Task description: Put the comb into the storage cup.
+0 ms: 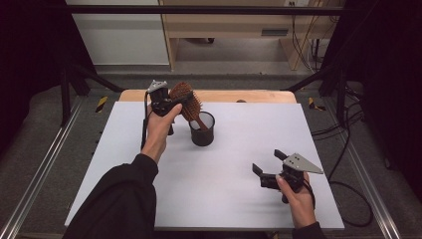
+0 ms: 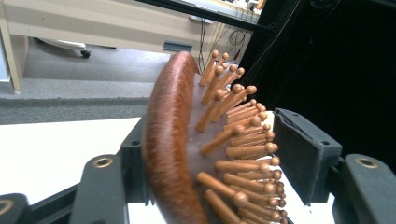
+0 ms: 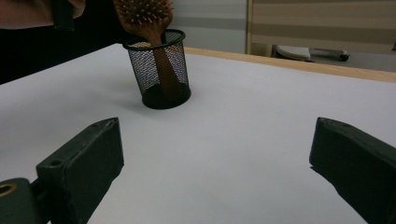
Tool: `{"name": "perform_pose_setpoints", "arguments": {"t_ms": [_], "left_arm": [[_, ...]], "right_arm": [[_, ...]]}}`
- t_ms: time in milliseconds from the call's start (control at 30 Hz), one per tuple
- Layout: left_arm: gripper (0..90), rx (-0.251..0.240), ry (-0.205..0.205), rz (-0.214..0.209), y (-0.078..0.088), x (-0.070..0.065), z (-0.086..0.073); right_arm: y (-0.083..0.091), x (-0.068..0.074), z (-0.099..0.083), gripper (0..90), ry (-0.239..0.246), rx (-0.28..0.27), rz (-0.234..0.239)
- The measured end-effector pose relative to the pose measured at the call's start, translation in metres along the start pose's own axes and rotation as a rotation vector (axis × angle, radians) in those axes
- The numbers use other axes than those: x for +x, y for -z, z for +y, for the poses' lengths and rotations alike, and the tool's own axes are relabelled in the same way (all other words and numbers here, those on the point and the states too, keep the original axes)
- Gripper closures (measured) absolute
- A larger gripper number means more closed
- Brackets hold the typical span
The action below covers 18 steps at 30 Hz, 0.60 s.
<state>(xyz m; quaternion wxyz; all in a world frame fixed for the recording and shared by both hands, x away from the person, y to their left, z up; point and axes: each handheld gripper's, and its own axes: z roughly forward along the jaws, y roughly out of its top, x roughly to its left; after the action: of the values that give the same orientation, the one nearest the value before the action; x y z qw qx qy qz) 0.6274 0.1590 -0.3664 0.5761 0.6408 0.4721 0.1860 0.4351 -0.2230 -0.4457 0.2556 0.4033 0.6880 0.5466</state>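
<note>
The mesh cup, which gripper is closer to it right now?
Left. The left gripper is just beside the mesh cup, its jaws around the hairbrush standing in it; the right gripper sits well away, nearer the person.

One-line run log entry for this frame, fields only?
left gripper: jaws astride hairbrush head, right pad clear | hairbrush: handle in mesh cup | right gripper: open, low over table

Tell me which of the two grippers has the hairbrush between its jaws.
The left gripper, raised above the table beside the mesh cup, has the brush head between its jaws. The right gripper sits low near the table's front edge, jaws wide apart with nothing between them.
</note>
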Motion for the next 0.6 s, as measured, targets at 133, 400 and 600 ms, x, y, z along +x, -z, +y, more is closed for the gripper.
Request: {"name": "perform_pose_setpoints", "arguments": {"t_ms": [133, 400, 600], "left_arm": [[34.9, 0.001, -0.005, -0.001, 0.0003, 0.0004, -0.0004], [33.7, 0.000, -0.004, 0.002, -0.0003, 0.0016, -0.0023], [31.7, -0.002, -0.013, 0.005, -0.0001, 0.0014, -0.0034]], "right_arm": [[0.0002, 0.0003, 0.0000, 3.4, -0.001, 0.000, 0.002], [-0.0002, 0.0003, -0.0003, 3.4, -0.002, 0.002, 0.002], [-0.0002, 0.0002, -0.0005, 3.4, -0.003, 0.002, 0.002]]}}
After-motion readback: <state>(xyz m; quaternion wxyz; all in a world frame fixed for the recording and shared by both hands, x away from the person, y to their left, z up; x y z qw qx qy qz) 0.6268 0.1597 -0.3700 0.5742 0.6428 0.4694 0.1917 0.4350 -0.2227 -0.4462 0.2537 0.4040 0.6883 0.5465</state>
